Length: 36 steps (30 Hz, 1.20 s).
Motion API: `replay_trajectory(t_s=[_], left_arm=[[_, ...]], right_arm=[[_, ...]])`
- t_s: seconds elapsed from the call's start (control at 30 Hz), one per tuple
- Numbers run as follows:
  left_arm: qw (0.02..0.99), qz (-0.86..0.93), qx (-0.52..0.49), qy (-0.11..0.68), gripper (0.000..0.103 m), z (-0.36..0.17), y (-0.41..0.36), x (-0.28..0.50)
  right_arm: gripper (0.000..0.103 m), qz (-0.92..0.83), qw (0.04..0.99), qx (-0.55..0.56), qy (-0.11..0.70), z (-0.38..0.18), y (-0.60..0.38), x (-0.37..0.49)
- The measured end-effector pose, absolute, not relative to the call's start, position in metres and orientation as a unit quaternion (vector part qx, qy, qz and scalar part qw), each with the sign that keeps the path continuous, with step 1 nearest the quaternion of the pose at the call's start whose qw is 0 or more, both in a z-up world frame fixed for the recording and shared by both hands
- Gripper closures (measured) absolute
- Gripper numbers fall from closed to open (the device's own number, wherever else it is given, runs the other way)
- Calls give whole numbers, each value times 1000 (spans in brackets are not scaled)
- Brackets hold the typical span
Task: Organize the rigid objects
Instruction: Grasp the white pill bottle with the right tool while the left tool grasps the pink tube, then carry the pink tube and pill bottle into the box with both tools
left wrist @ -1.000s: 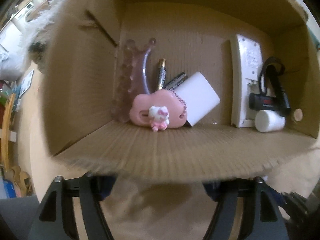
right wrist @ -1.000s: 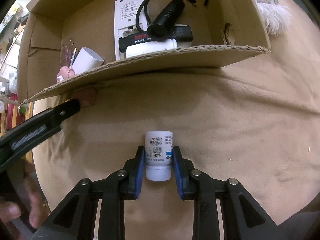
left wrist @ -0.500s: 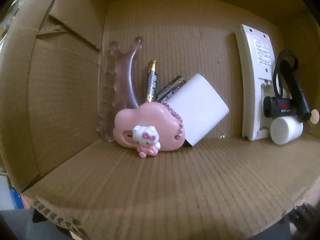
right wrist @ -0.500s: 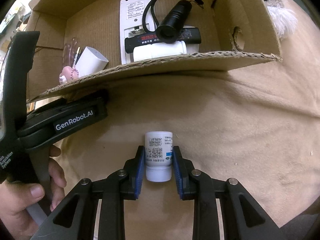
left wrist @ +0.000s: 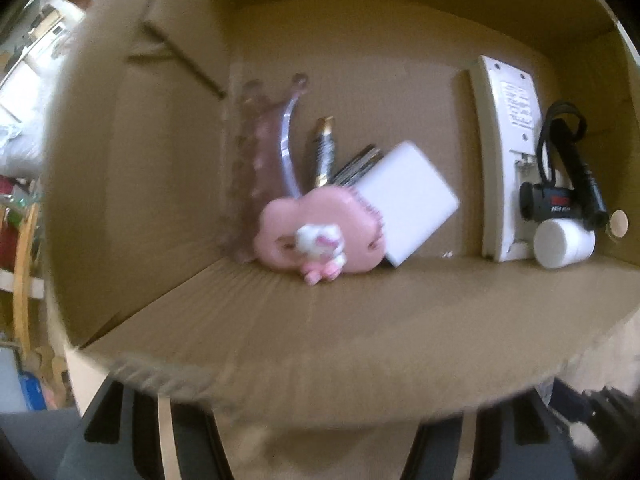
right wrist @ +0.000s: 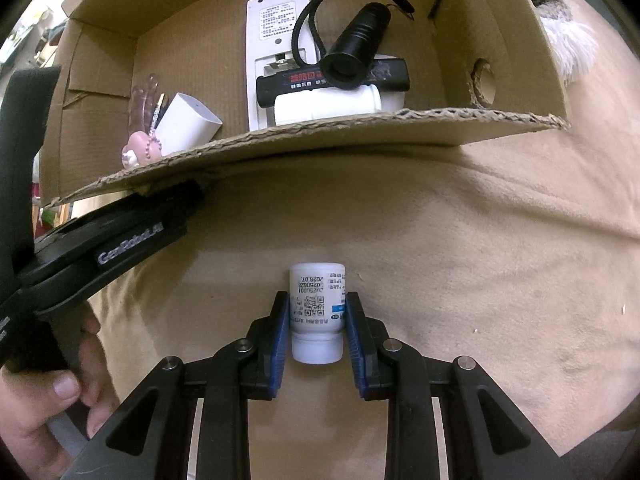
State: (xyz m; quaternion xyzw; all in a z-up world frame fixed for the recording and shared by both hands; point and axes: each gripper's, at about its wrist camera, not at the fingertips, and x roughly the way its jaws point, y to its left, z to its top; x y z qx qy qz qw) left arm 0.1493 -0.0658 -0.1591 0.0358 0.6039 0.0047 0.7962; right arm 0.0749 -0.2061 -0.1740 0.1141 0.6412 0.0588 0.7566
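Observation:
My right gripper (right wrist: 317, 320) is shut on a small white pill bottle (right wrist: 317, 304) that lies on the beige cloth (right wrist: 460, 260), cap toward the camera. Beyond it stands an open cardboard box (right wrist: 360, 128). My left gripper (right wrist: 176, 204) reaches in from the left under the box's front wall. Its jaws are closing. In the left wrist view the wall (left wrist: 320, 340) hides the tips, so whether anything is between them is hidden. Only the fingers' (left wrist: 136, 432) lower parts show, set well apart.
The box holds a white remote (right wrist: 276, 20), a black flashlight (right wrist: 356, 48), a lying white bottle (right wrist: 324, 108), a white block (left wrist: 408, 200), batteries (left wrist: 324, 148) and a pink cat clip (left wrist: 316, 236). A person's hand (right wrist: 48, 412) holds the left gripper. White fluff (right wrist: 572, 48) lies far right.
The left gripper came in from the left under the box's front wall; its camera pushed toward the box, then backed off. The right gripper and its bottle kept still.

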Motion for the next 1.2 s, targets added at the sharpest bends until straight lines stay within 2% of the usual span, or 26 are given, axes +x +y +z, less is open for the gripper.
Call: replay_trajectory(t_s=[0.4,0.73,0.93,1.2], left_arm=[[783,37,27,621,45,-159,-30,97],[828,32,5,559,45,-89,-3,68],[852,14,14,523,45,-49,-19,63],[866,3,-1,500,45,-21,-26,94]], right_arm=[[75,61,766,99,632,-166,-201,70],[75,85,786,120,600,-128,-204,49],[74,91,813,136,558,-96,-217,43],[75,99,852,137,495,-55,-222,63]])
